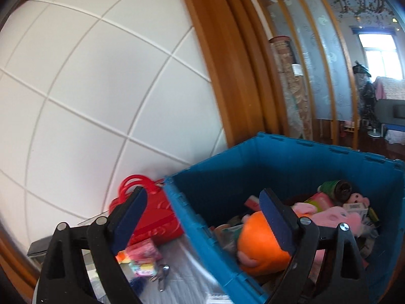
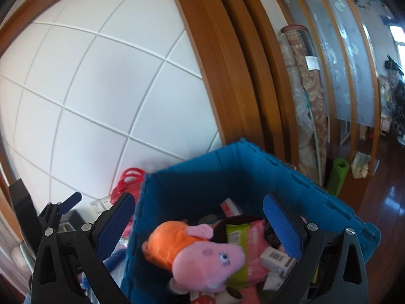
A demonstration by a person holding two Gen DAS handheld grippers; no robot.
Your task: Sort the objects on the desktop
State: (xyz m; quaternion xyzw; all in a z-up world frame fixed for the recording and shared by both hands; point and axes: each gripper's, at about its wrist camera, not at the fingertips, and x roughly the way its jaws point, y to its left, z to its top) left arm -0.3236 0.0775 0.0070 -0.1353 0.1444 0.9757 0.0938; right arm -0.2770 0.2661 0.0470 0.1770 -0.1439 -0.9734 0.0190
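Observation:
A blue plastic crate [image 1: 220, 177] [image 2: 192, 185] holds several objects: a pink pig plush in an orange dress [image 1: 263, 245] [image 2: 200, 255], packets, small boxes and a green can [image 1: 334, 188]. My left gripper [image 1: 202, 220] is open and empty, its fingers straddling the crate's left wall. My right gripper [image 2: 200, 225] is open and empty above the crate, over the plush. The other gripper's blue fingertip [image 2: 72, 201] shows at the left of the right wrist view.
A red bag with looped handles [image 1: 152, 210] [image 2: 126, 179] leans on the white tiled wall [image 1: 88, 88] left of the crate. Small colourful items and keys [image 1: 162, 278] lie on the desk. A wooden door frame [image 1: 227, 63] and rolled carpets [image 2: 303, 101] stand behind.

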